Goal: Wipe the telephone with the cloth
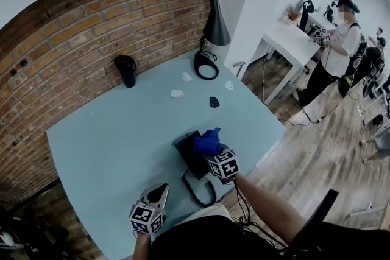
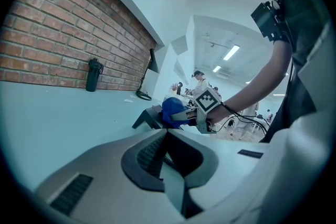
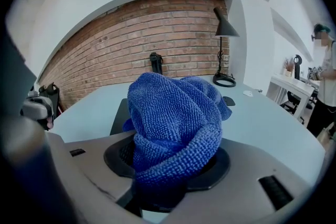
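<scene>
My right gripper (image 1: pixel 214 152) is clamped on the bunched blue cloth (image 1: pixel 207 141), which rests on top of the black telephone (image 1: pixel 185 150). The telephone sits near the front edge of the pale blue table (image 1: pixel 109 143), its cord (image 1: pixel 200 190) looping toward me. My left gripper (image 1: pixel 156 194) is left of the cord, jaws drawn together on nothing. Against the brick wall (image 1: pixel 73 27) stand a black tumbler (image 1: pixel 126 70) and a lamp (image 1: pixel 213 24). Small white scraps (image 1: pixel 177 94) and a dark piece (image 1: pixel 214 101) lie beyond the telephone, well apart from it.
</scene>
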The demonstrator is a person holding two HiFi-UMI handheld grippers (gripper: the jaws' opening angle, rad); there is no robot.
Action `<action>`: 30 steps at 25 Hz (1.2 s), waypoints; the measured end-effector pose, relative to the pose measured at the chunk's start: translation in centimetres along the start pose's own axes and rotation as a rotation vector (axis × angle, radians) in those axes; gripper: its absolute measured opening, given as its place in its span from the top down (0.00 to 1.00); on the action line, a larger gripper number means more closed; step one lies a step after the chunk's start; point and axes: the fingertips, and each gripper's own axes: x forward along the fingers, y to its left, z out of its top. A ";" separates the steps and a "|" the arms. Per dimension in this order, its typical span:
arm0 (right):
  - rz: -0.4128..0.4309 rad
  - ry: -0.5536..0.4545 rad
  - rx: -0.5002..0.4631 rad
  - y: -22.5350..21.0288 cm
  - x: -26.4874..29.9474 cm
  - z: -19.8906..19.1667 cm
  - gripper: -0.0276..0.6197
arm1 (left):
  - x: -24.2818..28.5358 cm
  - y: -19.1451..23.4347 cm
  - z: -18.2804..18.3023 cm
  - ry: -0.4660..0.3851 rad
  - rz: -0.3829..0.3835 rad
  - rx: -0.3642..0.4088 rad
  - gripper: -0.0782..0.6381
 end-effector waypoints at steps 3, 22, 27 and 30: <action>0.000 0.004 0.008 0.0 -0.2 -0.5 0.62 | 0.1 0.0 0.0 0.001 -0.002 0.002 0.89; -0.001 0.017 0.038 -0.2 -0.9 -2.0 0.62 | 0.1 0.0 -0.3 0.006 -0.003 0.009 0.89; -0.002 0.019 0.038 -0.2 -1.1 -2.3 0.62 | 0.2 -0.2 -0.2 0.007 -0.005 0.011 0.89; -0.002 0.021 0.039 -0.2 -1.1 -2.3 0.62 | 0.1 -0.2 -0.2 0.006 -0.006 0.008 0.89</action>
